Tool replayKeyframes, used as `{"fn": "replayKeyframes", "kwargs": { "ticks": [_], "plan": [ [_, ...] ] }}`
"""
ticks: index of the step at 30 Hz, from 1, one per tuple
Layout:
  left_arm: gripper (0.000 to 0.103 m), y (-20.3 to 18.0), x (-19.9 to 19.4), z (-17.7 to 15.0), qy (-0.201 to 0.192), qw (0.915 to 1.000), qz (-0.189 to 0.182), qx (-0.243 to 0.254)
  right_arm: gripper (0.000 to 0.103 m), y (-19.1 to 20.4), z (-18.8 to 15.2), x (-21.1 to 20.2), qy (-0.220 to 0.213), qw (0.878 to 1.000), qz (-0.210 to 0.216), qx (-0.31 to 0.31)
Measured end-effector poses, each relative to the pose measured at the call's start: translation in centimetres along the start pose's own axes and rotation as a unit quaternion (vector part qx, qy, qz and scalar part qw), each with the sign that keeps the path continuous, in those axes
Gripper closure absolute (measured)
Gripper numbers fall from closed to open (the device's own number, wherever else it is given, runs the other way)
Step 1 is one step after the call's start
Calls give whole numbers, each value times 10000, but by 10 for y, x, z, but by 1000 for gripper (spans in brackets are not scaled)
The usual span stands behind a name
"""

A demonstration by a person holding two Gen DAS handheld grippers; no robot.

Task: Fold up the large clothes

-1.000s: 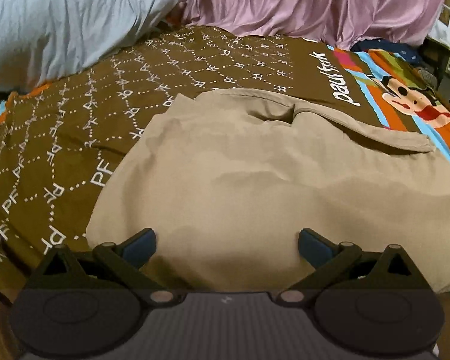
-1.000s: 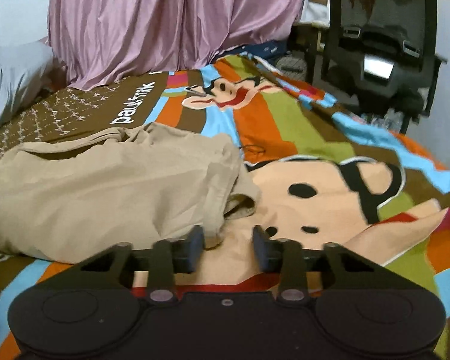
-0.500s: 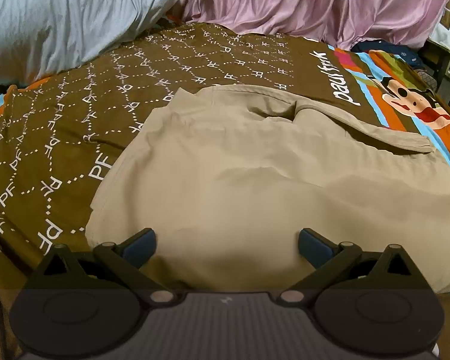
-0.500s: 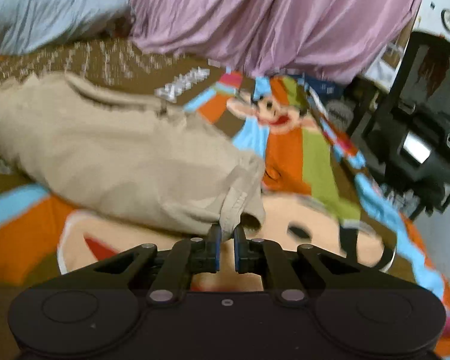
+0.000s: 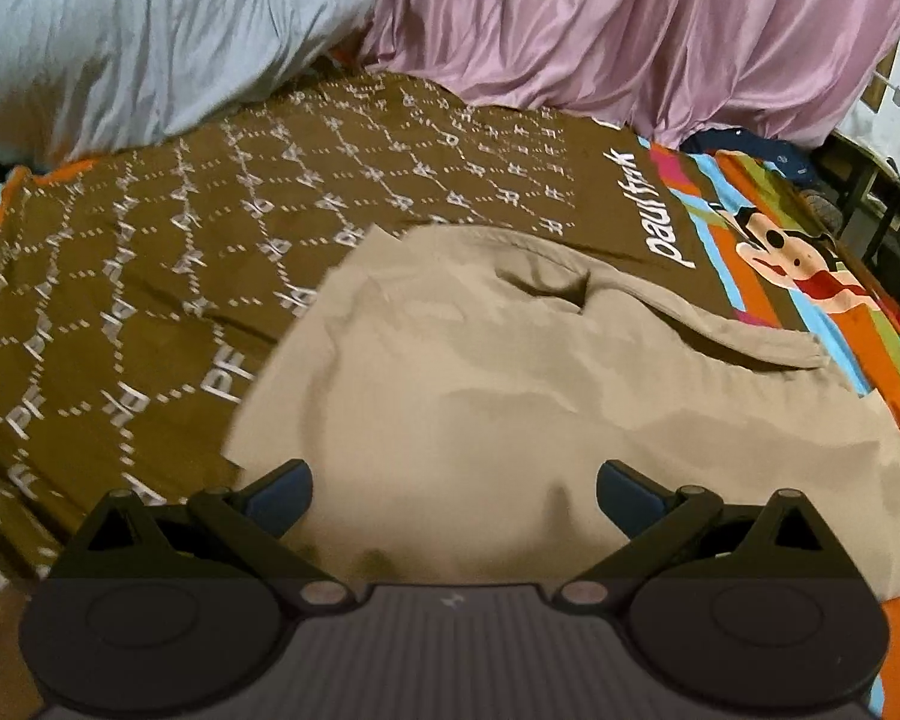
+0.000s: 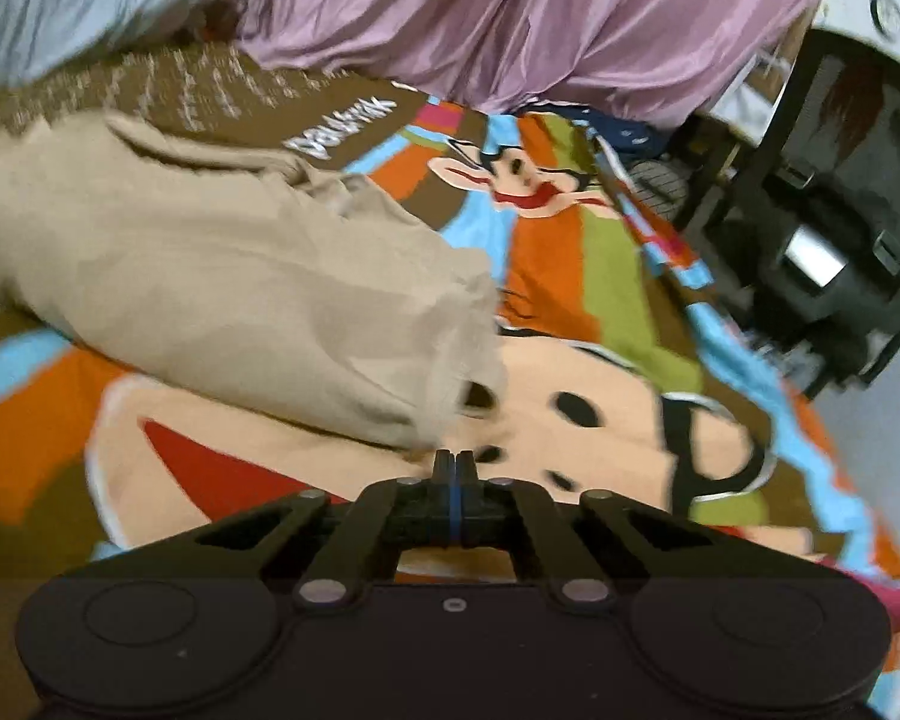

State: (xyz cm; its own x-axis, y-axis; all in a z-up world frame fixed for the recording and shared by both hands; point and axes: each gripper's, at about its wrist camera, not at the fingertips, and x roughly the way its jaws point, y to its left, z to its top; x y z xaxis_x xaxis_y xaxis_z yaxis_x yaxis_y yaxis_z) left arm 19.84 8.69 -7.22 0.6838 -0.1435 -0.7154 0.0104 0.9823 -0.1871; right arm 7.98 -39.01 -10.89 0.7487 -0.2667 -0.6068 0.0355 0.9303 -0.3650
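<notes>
**One beige garment on the bed, one pair of jaws wide, the other closed at its hem**

A single large beige garment (image 5: 510, 390) is lying loosely folded on the bed, spreading across the brown lettered part of the bedsheet (image 5: 120, 276) and reaching onto its striped cartoon part. In the right wrist view two printed monkey faces are showing on that sheet, a small one farther off and a big one right under the camera.

The left gripper (image 5: 453, 495) is hovering over the near side of the garment. Its jaws are standing wide apart and are gripping nothing, with flat cloth showing between the two blue pads (image 5: 282, 498).

The right gripper (image 6: 456, 462) is pointing at the garment's (image 6: 210, 276) open corner, where a hemmed edge is curling up just beside the tip. Its jaws have just been closing and are now pressed fully together. No cloth is showing between them, and the blur is hiding whether a sliver of hem is caught.

Around the garment, one pale blue pillow (image 5: 138, 36) is lying at the head of the bed, well apart from the cloth. A pink curtain (image 5: 630, 30) is hanging along the far edge. A dark blue piece of fabric (image 5: 750, 147) is sitting at the foot of the curtain. One black office chair (image 6: 840, 228) is standing beside the bed on the right. Nothing is lying on top of the garment or between it and either gripper.
</notes>
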Motion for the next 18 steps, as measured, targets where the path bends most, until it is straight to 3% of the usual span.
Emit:
{"fn": "replayKeyframes", "kwargs": {
  "ticks": [5,7,9,14,17,18],
  "plan": [
    [0,14,-10,-6,125,9993,-292,-207,103,-16,-3,-8,-40,9996,-34,268],
    [0,13,-11,-12,201,9987,-424,-201,96,-18,-2,-12,-109,9986,-12,515],
    [0,8,-13,-18,263,9982,-534,-87,82,-20,0,-10,-167,9961,94,865],
    [0,-1,-18,-26,409,9943,-963,-203,82,-28,6,-1,-193,9800,557,1900],
    [0,-7,-10,-30,541,9944,-902,-126,82,-30,9,7,-184,9702,732,2301],
    [0,-8,-6,-31,625,9945,-833,-135,91,-29,10,10,-156,9699,744,2315]
  ]
}}
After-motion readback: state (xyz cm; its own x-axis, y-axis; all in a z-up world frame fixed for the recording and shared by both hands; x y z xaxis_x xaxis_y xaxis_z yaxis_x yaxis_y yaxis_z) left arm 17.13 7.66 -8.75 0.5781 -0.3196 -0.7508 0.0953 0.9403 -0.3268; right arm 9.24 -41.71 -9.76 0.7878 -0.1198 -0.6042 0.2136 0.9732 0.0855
